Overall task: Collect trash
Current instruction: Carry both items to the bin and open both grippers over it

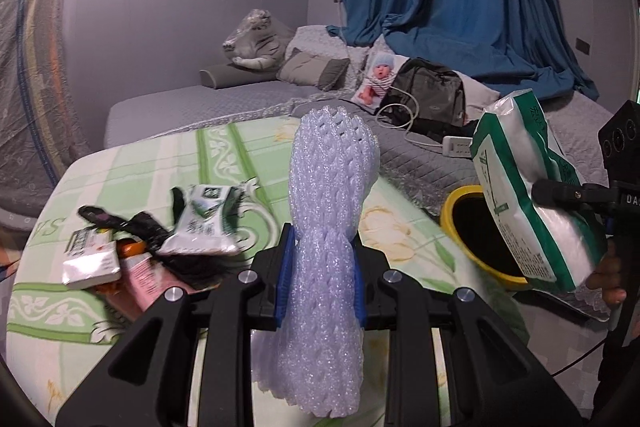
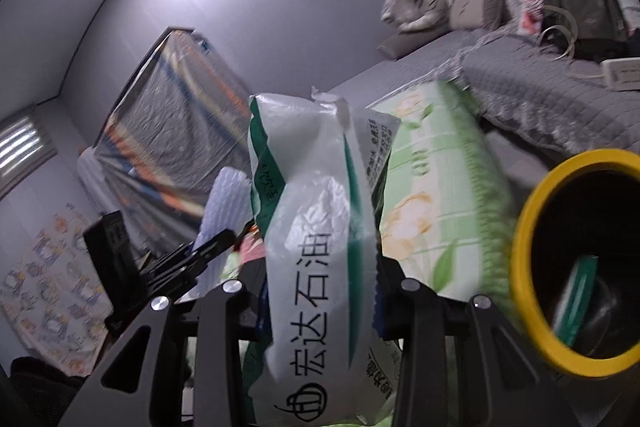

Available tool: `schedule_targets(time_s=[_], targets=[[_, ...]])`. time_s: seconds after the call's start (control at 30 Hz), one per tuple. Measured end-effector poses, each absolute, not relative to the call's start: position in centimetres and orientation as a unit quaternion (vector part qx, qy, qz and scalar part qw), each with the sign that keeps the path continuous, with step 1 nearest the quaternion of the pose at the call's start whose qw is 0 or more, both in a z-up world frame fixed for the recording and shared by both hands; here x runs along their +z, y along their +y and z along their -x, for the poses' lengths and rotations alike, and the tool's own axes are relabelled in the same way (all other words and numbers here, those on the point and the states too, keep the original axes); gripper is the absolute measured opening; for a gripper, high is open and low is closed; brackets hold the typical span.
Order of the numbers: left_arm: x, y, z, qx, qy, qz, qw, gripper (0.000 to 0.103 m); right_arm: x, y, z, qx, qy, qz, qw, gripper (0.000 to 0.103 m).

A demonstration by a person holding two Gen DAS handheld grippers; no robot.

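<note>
trash wrappers [image 1: 152, 247] lie uncollected at the left of the left wrist view, on the green table [image 1: 248, 155]. centre, the left gripper [image 1: 320, 279] has its fingers clenched on a white foam net [image 1: 332, 211]. right, the right gripper [image 2: 320, 311] grasps a green-and-white plastic bag [image 2: 316, 247] beside the yellow-rimmed bin [image 1: 454, 213]. judging by this, collection is partway. only the right wrist view looks into the bin, where a green packet [image 2: 576, 299] already sits.

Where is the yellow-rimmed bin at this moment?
The yellow-rimmed bin stands at the right edge of the green floral cloth, before the grey bed, partly behind the white-green bag in the right gripper.
</note>
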State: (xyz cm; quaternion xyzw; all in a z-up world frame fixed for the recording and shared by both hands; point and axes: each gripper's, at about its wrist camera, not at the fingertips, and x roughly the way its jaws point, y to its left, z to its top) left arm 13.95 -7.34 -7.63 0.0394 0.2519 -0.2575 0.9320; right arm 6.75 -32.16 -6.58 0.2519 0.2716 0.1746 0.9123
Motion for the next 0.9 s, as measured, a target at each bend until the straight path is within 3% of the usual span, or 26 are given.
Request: schedule_targets(time_s=[0.4, 0.9], targets=[[-8.1, -21.0, -17.2, -0.361, 0.249, -0.075, 0.896, 0.025, -7.1, -41.6, -3.8, -0.035, 0.229, -0.262, 0.937, 0.035], [-13.8, -35.4, -19.6, -0.421, 0.322, -0.102, 0.842, 0.025, -14.5, -50.5, -5.3, -0.136, 0.277, -0.334, 0.891, 0.035]])
